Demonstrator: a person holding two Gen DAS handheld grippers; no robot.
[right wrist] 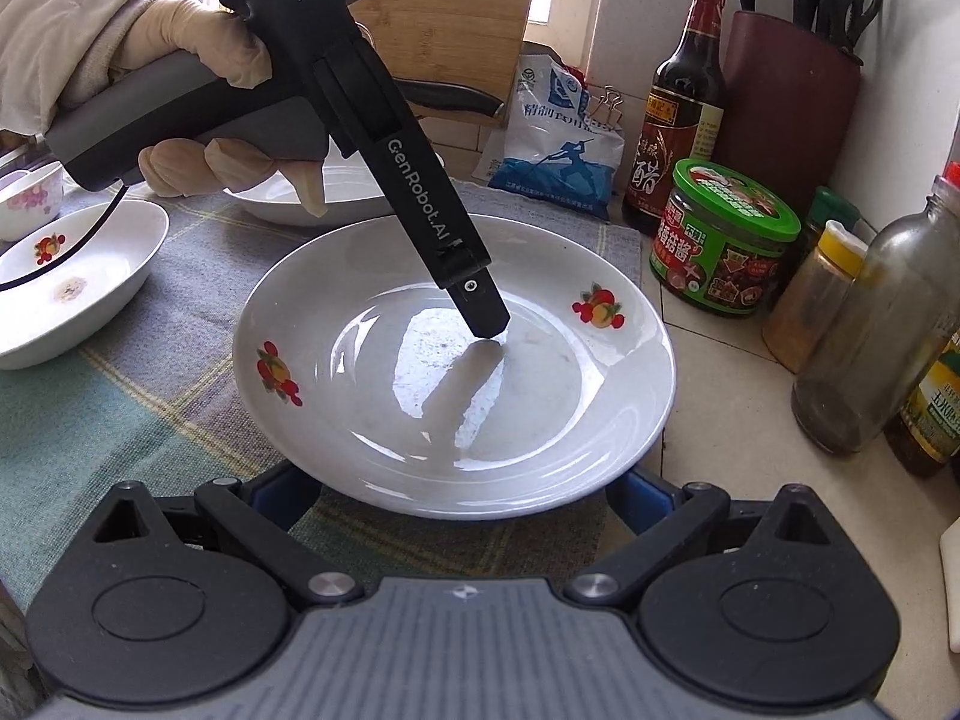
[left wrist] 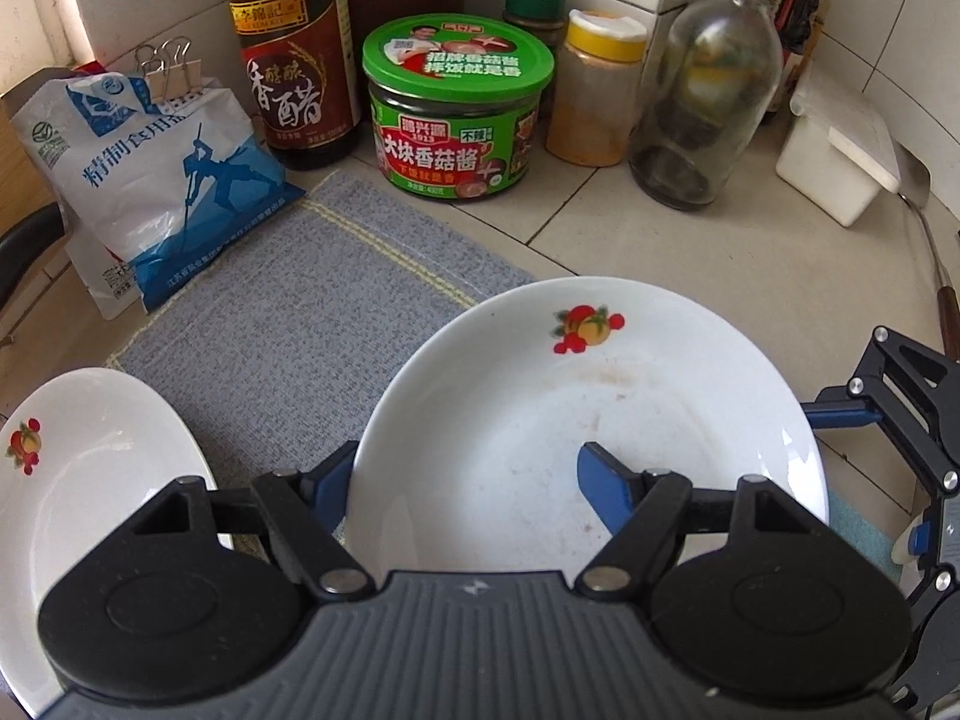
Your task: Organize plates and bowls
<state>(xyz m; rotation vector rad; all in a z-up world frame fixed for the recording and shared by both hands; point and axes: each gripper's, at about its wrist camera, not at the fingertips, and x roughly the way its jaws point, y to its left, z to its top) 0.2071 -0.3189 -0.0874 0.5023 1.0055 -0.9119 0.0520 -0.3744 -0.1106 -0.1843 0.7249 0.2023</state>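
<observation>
- My left tongs (left wrist: 462,483) straddle the near rim of the white fruit-print plate (left wrist: 600,414): one blue finger (left wrist: 603,489) sits inside the dish, the other outside and partly under the rim. The jaws stand fairly wide; I cannot tell whether they bear on the rim.
- From the right wrist view, the inside finger's tip touches the plate's glossy well just past centre, with a gloved hand (right wrist: 120,60) on the left handle.
- My right tongs (right wrist: 462,489) stand wide, both blue fingers reaching under the plate's near edge, one on each side. I cannot tell whether they touch it.
- The plate lies partly on a grey woven mat (left wrist: 300,312), its right portion out over the tiled counter (left wrist: 690,240).
- Left of my left tongs sits a second fruit-print plate (left wrist: 90,468), apart from the first.
- From the right tongs, a shallower fruit-print dish (right wrist: 72,282) lies far left, a small floral bowl (right wrist: 30,195) behind it, and another white plate (right wrist: 324,192) beyond the held one, partly hidden by the hand.
- Ahead of the left tongs, along the wall: a salt bag (left wrist: 162,180) with a binder clip, a vinegar bottle (left wrist: 294,60), a green-lidded jar (left wrist: 456,108), a yellow-capped spice jar (left wrist: 600,90), a clear glass bottle (left wrist: 708,90) and a white lidded box (left wrist: 840,162).
- To the far right of the right tongs stands a knife block (right wrist: 786,108).
</observation>
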